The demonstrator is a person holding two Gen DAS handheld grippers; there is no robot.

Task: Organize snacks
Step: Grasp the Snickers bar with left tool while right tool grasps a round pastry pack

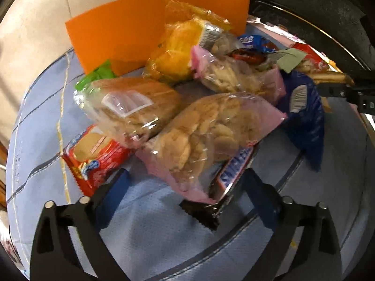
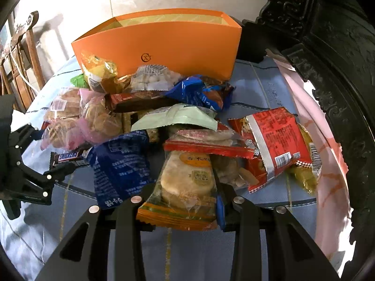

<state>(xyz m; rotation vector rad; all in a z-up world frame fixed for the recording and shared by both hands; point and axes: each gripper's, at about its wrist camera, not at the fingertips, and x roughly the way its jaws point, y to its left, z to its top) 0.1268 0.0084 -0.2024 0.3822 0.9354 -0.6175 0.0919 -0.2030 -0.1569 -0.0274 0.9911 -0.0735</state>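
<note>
A heap of wrapped snacks lies on a blue cloth-covered table in front of an open orange box, which also shows in the left wrist view. My left gripper is open, its fingers on either side of a pink bag of cookies and a Snickers bar. It shows in the right wrist view beside the Snickers bar. My right gripper is shut on a clear pastry packet with an orange edge. It appears at the right edge of the left wrist view.
A dark carved wooden piece stands at the right behind the table. A blue packet, red packets, a green one and a red cracker pack lie around the grippers. Wooden chairs stand at the left.
</note>
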